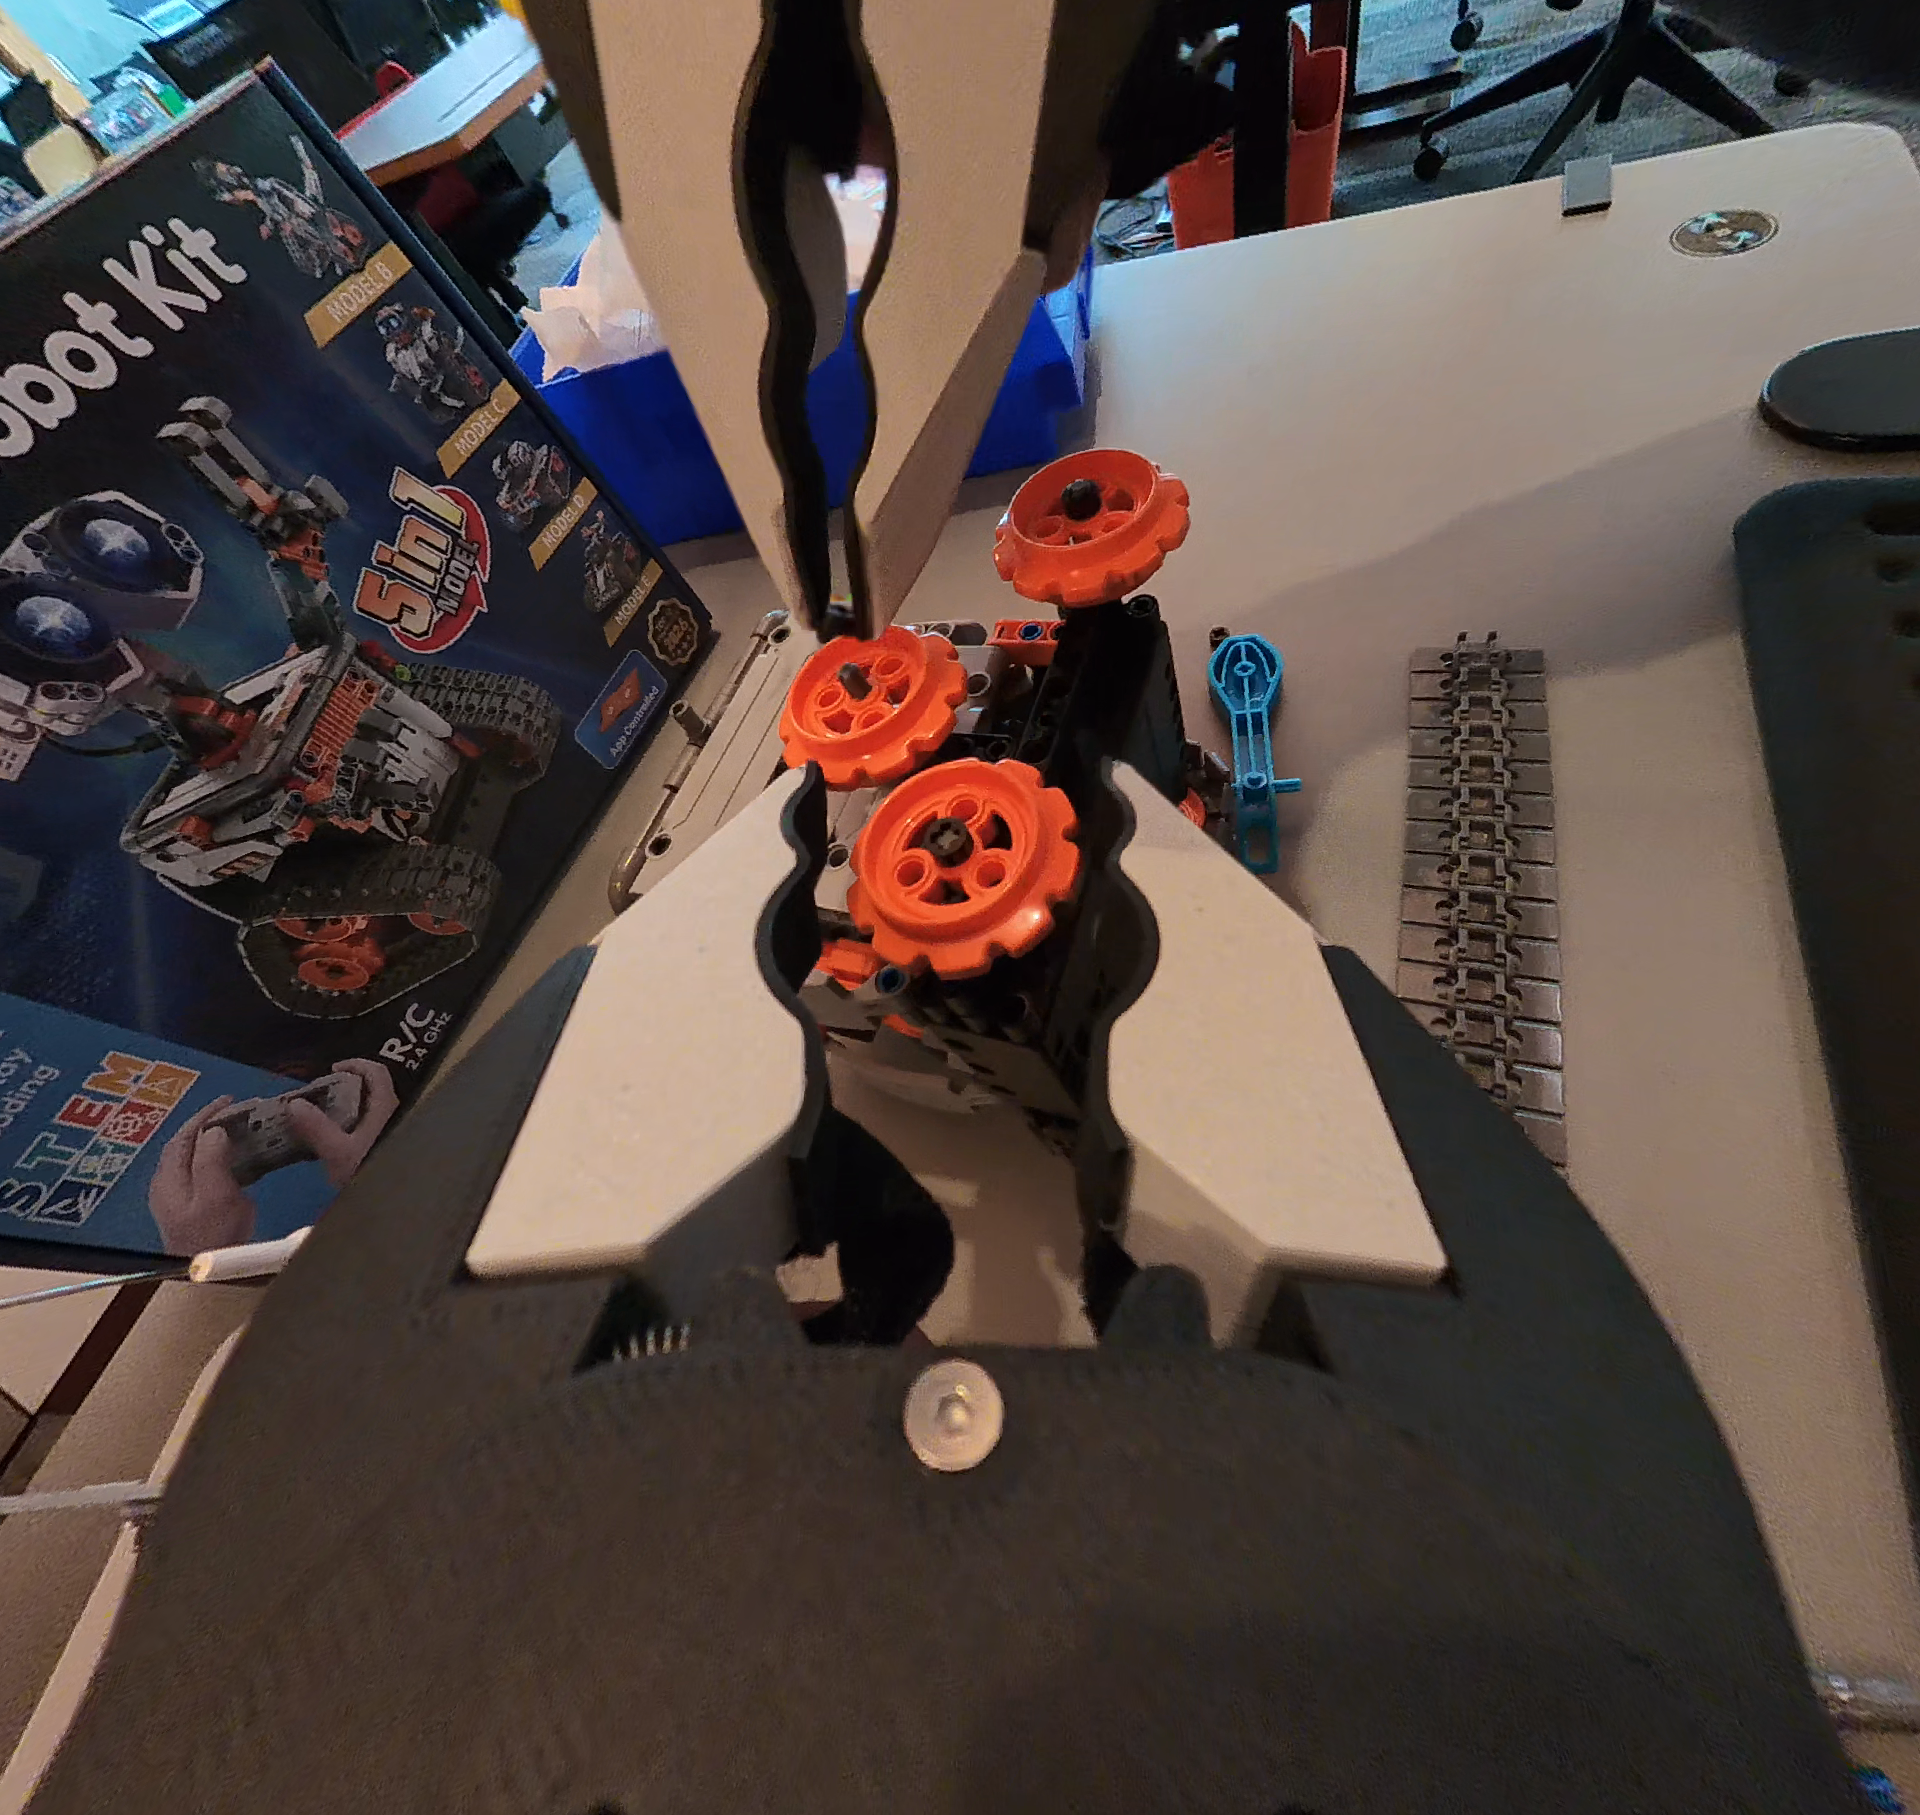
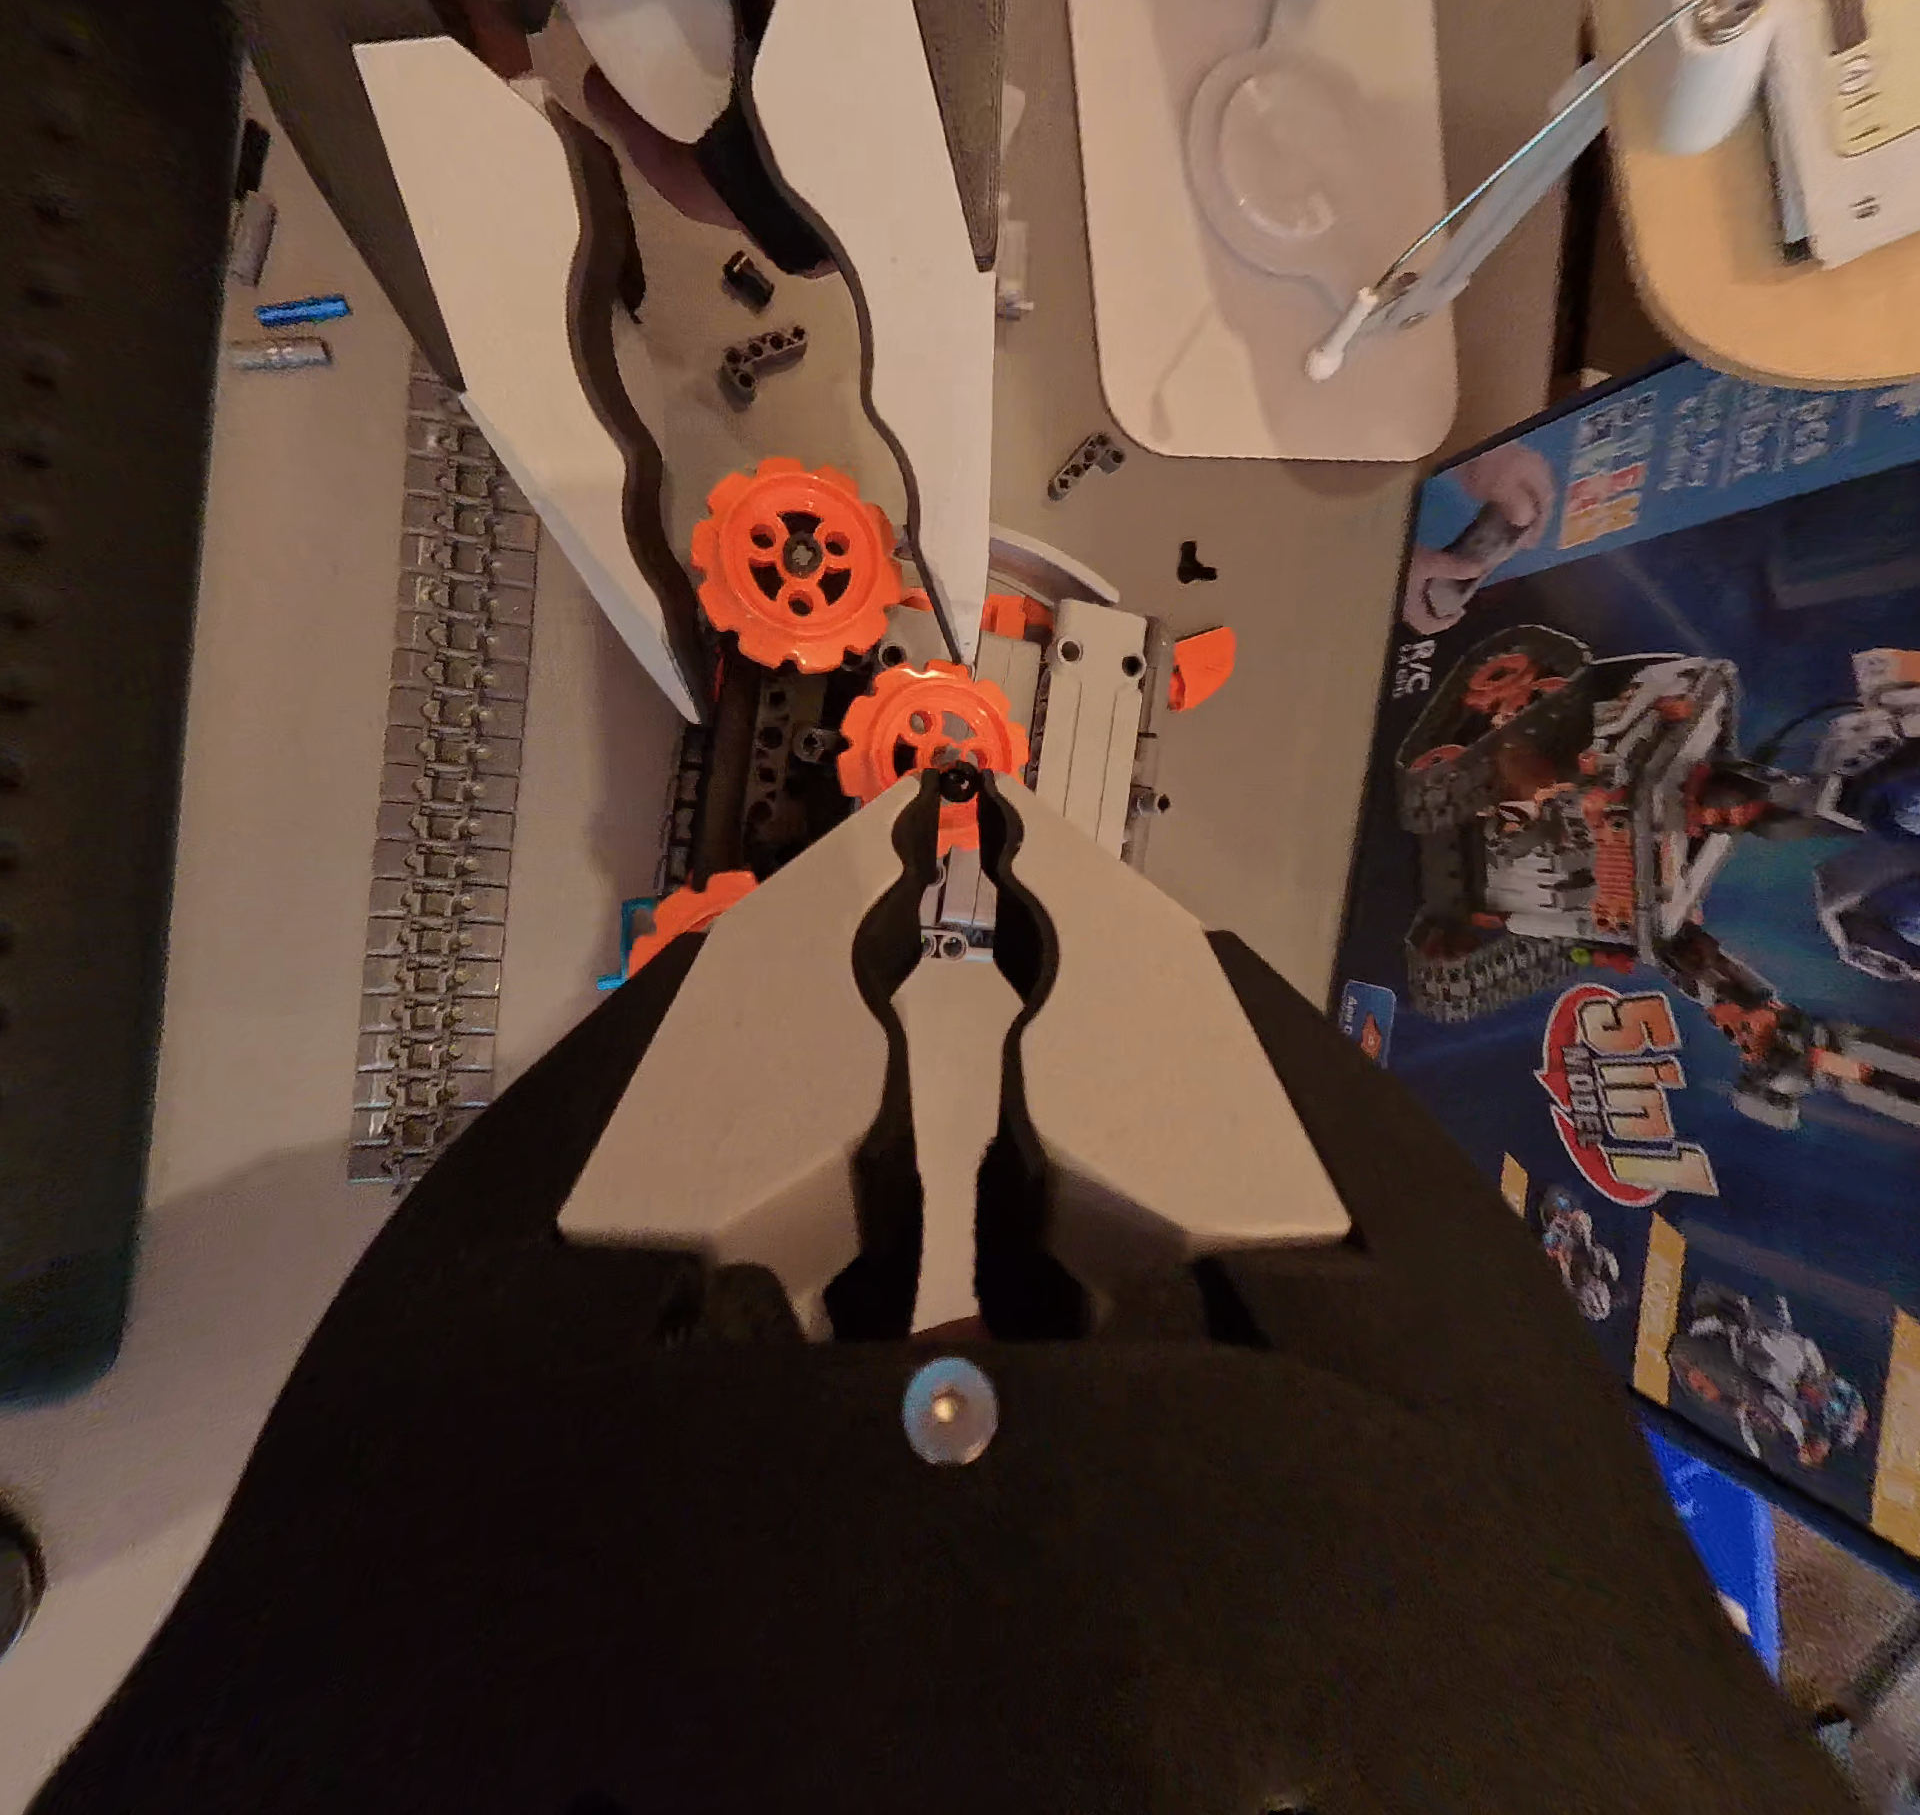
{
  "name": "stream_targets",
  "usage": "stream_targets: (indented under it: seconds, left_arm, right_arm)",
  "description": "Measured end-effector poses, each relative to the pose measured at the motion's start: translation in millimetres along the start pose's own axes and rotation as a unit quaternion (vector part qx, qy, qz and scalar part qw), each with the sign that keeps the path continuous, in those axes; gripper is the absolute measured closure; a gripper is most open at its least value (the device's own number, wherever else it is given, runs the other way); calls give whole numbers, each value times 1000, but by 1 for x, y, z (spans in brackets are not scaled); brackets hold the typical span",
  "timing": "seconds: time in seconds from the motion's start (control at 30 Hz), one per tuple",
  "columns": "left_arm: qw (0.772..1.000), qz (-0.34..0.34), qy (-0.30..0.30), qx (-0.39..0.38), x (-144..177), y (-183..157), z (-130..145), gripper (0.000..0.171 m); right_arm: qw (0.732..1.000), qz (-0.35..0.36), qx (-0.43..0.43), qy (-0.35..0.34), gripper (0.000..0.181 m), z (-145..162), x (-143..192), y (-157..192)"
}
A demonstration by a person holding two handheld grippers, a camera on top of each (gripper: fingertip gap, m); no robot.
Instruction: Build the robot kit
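Note:
A brick-built model of black and grey beams [image 1: 1039, 1027] stands on the white table [image 1: 1455, 415] and carries three orange toothed wheels. My left gripper [image 1: 961, 789] is shut on the model's body, one finger on each side, around the nearest wheel [image 1: 961, 866]. It also shows in the right wrist view [image 2: 831, 679], straddling that wheel [image 2: 798, 565]. My right gripper [image 2: 956, 778] is shut on a small black pin [image 2: 956, 784] at the hub of the middle wheel [image 2: 914, 726]. In the left wrist view it [image 1: 842, 622] comes down from above onto that wheel [image 1: 868, 705]. The third wheel [image 1: 1091, 524] stands higher behind.
A grey track strip [image 1: 1481, 892] lies right of the model, with a blue plastic tool [image 1: 1252, 726] between them. A dark blue kit box [image 1: 260, 622] lies to the left, a blue bin [image 1: 644, 435] behind it. A black pad [image 1: 1839, 830] lies at the right. Small loose parts [image 2: 764, 352] lie beyond the model. My two grippers' fingertips are within a few centimetres of each other.

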State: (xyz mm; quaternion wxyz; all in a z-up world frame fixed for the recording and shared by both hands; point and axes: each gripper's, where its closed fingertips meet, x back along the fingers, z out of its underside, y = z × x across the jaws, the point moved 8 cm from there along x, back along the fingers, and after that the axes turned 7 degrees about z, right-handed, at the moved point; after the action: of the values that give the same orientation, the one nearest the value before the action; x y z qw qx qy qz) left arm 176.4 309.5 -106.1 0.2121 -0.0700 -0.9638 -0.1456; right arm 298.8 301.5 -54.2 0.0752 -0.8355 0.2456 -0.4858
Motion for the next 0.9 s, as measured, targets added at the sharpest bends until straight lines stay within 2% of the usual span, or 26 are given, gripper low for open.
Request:
stream_targets:
  seconds: [0.3,0.53,0.73,0.9]
  left_arm:
    - [1000,-18,-7,-9,-2,0,3,123]
    - [999,-33,-11,-21,-4,-1,4,125]
    - [999,-38,-17,-24,-5,-2,4,127]
    - [999,-40,-19,-26,-6,-3,4,127]
  right_arm:
    - [994,-96,-1,47,177,-6,-10,-10]
    - [990,-113,22,82,177,-11,-11,-11]
    - [977,-150,32,148,177,-20,-14,-15]
    - [953,-195,37,227,178,-30,-21,-20]
